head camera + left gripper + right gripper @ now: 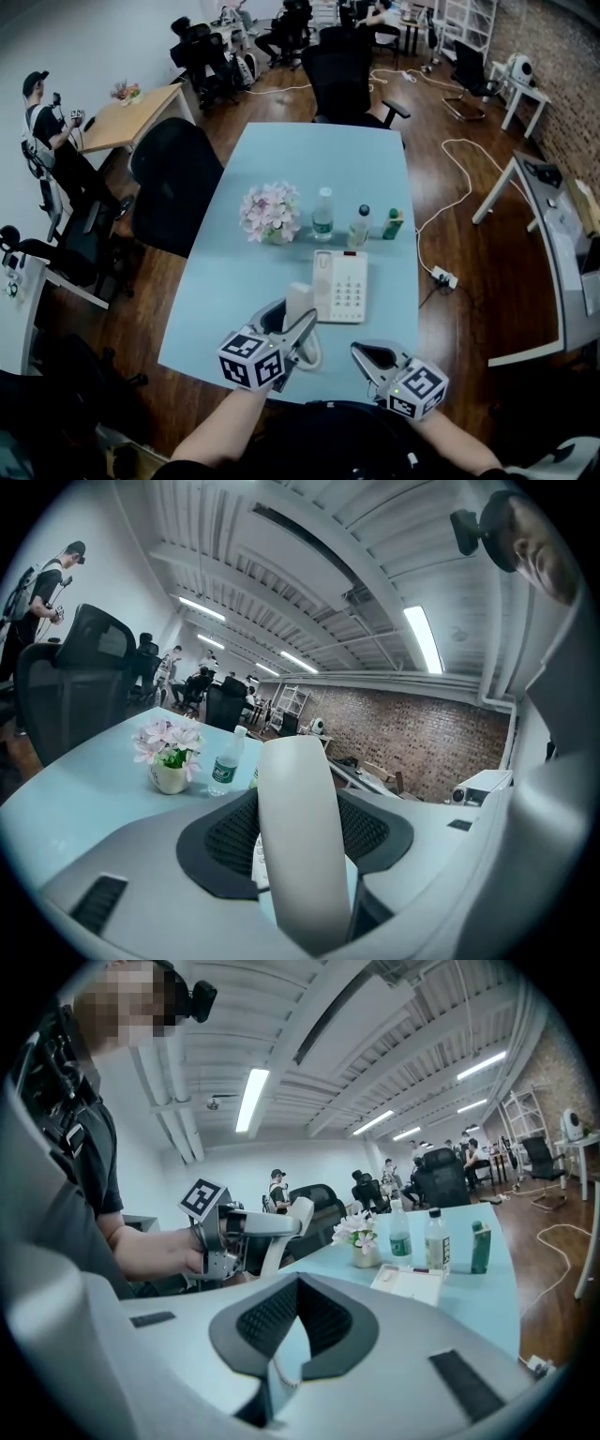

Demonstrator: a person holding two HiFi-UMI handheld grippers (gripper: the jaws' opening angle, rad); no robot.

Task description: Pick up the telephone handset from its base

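Note:
The white telephone base (340,286) with its keypad lies on the light blue table (309,159), near the front edge. My left gripper (292,324) is shut on the white handset (300,302), which it holds upright just left of the base. In the left gripper view the handset (296,855) stands between the two black pads (220,836). A coiled cord (310,357) hangs from it. My right gripper (367,352) hovers right of it, near the table's front edge, shut and holding nothing. The right gripper view shows the left gripper (248,1232), the handset (297,1213) and the base (408,1282).
Behind the base stand a pot of pink flowers (270,214), two bottles (322,214) (359,227) and a green carton (394,225). Black office chairs (178,183) stand at the table's left and far end. A cable and power strip (442,277) lie on the floor right.

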